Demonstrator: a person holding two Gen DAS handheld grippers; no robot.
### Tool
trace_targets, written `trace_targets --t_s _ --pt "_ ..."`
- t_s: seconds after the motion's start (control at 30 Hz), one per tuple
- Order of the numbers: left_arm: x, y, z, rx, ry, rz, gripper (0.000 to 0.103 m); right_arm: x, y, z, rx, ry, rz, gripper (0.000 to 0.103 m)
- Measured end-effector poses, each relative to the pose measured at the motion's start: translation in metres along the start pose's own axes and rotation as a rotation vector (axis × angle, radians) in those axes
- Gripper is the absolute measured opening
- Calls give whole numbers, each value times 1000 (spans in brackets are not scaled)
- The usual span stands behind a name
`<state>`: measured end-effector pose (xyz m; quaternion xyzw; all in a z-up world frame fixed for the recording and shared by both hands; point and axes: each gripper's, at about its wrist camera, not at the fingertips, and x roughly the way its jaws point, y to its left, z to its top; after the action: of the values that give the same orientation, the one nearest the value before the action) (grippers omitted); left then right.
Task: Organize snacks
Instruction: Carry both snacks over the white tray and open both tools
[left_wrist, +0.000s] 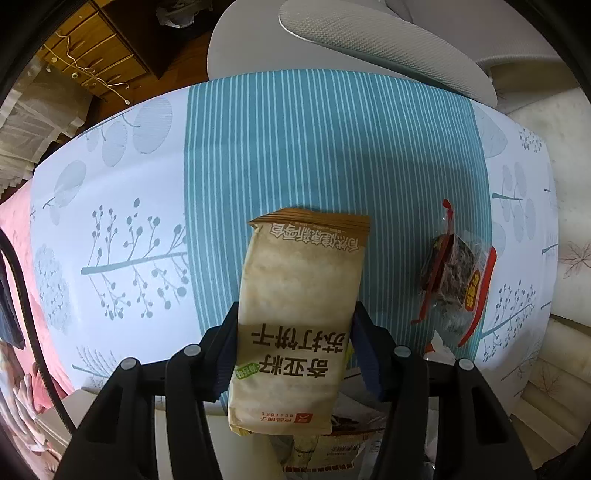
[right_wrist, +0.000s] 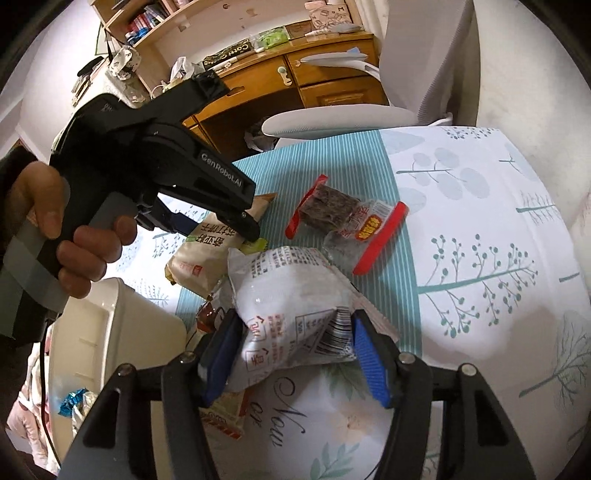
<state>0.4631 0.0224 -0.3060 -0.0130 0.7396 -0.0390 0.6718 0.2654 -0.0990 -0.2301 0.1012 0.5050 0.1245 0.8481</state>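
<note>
Left gripper (left_wrist: 295, 347) points straight down clamping a soda cracker packet (left_wrist: 295, 314), right gripper (right_wrist: 291, 350) angles down pinching a white snack bag (right_wrist: 291, 295), with open tablecloth (right_wrist: 480, 240) beyond.

Both handheld grippers are matte black plastic, each with 2 jaws faced in ribbed blue pads and round silver screw heads set along the linkage arms. The left gripper (right_wrist: 207, 218), seen from the right wrist camera, carries white "GenRobot.AI" lettering on its side and a grey handle banded in lighter and darker shades. A hand (right_wrist: 70, 236) shows beside a dark sleeve. The right gripper (right_wrist: 291, 350) matches it; a thin black cable trails below.
</note>
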Motion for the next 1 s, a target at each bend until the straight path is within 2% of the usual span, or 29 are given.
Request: trace_targets --t_s 0.23,0.53,0.67,0.8,1.0 --pt "-25 3 -13 -6 -27 -27 54 -15 7 1 -8 -6 25 61" --pt "-88 5 -43 12 -106 -93 54 -52 32 -1 -32 -39 54 61" --pt "-113 6 -66 21 -133 -128 54 -68 44 -4 -46 -55 66 61" --pt "-133 12 -94 22 -158 -126 54 -85 59 -10 -61 -72 74 61" --pt "-154 35 -145 -3 -179 -146 54 -113 83 -23 -94 -94 95 61"
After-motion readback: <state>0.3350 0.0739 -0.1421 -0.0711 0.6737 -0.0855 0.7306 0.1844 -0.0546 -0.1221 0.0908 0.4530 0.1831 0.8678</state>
